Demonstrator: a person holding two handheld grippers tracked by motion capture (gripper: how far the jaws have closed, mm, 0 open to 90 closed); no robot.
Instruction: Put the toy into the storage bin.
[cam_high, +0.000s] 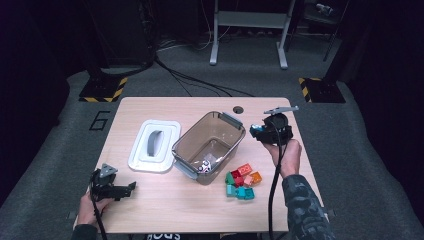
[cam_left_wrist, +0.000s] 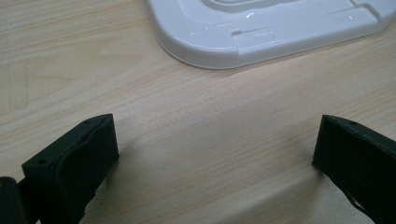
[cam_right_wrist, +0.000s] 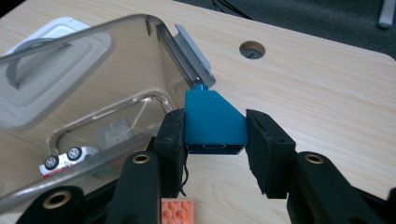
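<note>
one clear plastic bin (cam_high: 227, 131) mid-bench, one white lid (cam_high: 154, 145) left of it, one toy car (cam_high: 205, 167) inside the bin. about seven loose building blocks (cam_high: 242, 181) to its right, one blue block (cam_right_wrist: 214, 122) held. two hand-held grippers: left hand-held gripper (cam_high: 131, 187), right hand-held gripper (cam_high: 256, 131).

dim room, grey carpet floor (cam_high: 350, 140), light wood table (cam_high: 150, 210), grey metal stand (cam_high: 250, 22), floor cables (cam_high: 200, 82).

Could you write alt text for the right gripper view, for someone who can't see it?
Two black fingers pinch a blue sloped toy brick beside a clear plastic bin on a wooden table. A small toy car lies inside the bin.
</note>
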